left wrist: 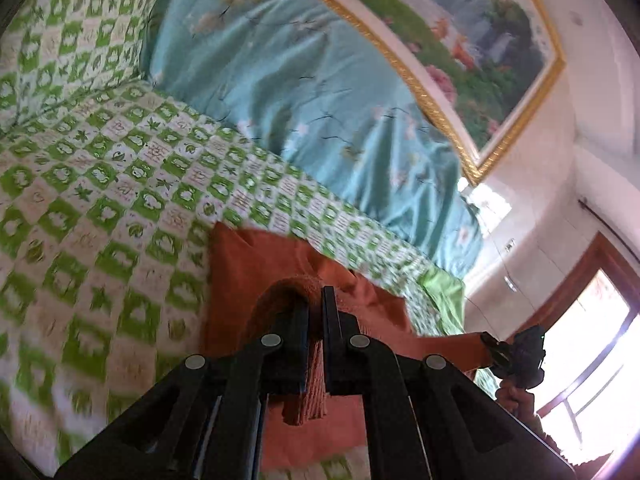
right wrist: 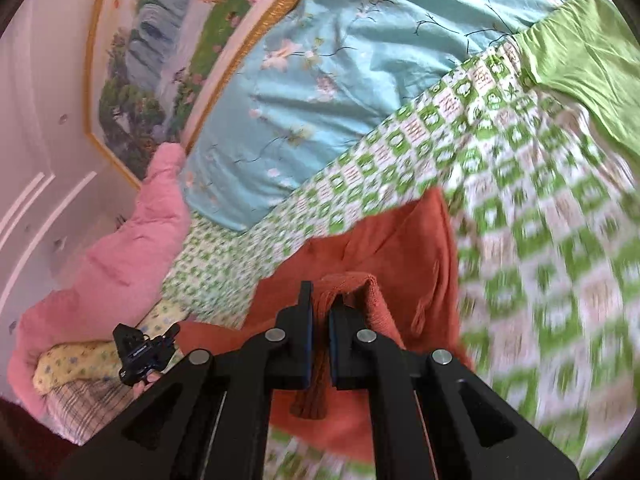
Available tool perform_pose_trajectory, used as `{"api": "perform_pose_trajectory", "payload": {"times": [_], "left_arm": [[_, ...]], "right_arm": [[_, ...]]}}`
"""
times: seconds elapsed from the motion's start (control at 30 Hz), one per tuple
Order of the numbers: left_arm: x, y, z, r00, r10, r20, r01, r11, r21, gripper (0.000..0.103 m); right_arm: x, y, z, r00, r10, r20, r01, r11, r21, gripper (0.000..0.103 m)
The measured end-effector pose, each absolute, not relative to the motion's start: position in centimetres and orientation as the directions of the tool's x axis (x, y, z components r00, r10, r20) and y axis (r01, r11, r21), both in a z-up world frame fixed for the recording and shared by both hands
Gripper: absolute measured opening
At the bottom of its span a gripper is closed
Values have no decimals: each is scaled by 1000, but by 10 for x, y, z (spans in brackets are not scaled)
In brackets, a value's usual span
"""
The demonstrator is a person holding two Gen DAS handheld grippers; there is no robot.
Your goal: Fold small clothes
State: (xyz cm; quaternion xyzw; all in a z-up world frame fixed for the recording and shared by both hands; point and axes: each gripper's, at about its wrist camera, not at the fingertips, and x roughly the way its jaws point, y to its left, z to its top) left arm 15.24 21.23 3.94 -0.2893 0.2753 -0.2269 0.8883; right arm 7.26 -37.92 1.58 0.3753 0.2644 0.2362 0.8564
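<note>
A rust-orange garment [left wrist: 256,264] hangs over the green-and-white checked bedspread [left wrist: 100,200]. My left gripper [left wrist: 316,300] is shut on a ribbed edge of it, and cloth bunches over the black fingers. My right gripper [right wrist: 320,300] is shut on another ribbed edge of the same orange garment [right wrist: 400,240]. The cloth stretches between the two. In the left wrist view the right gripper [left wrist: 516,354] shows small at the far right, pinching the cloth's end. In the right wrist view the left gripper [right wrist: 144,354] appears small at lower left. Both views are blurred.
A light blue flowered quilt [left wrist: 280,80] lies along the wall under a gold-framed landscape painting [left wrist: 460,40]. A pink blanket [right wrist: 120,248] and a yellow patterned pillow [right wrist: 68,364] are heaped at one end. A plain green cloth [right wrist: 584,72] lies on the bedspread. A window [left wrist: 592,352] is at right.
</note>
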Motion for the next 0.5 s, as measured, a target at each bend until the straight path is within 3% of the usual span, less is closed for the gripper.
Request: {"api": "perform_pose_trajectory", "payload": {"times": [0.27,0.5], "left_arm": [[230,194,22,726,-531,-437,200,771,-604,3],[284,180,-10,686,-494,-535,150,815,-560,3]], "right_arm": [[156,-386,-8,741,575,-348,-133,632,763,7],[197,-390,-50,716,502,-485,3,692,722,7]]}}
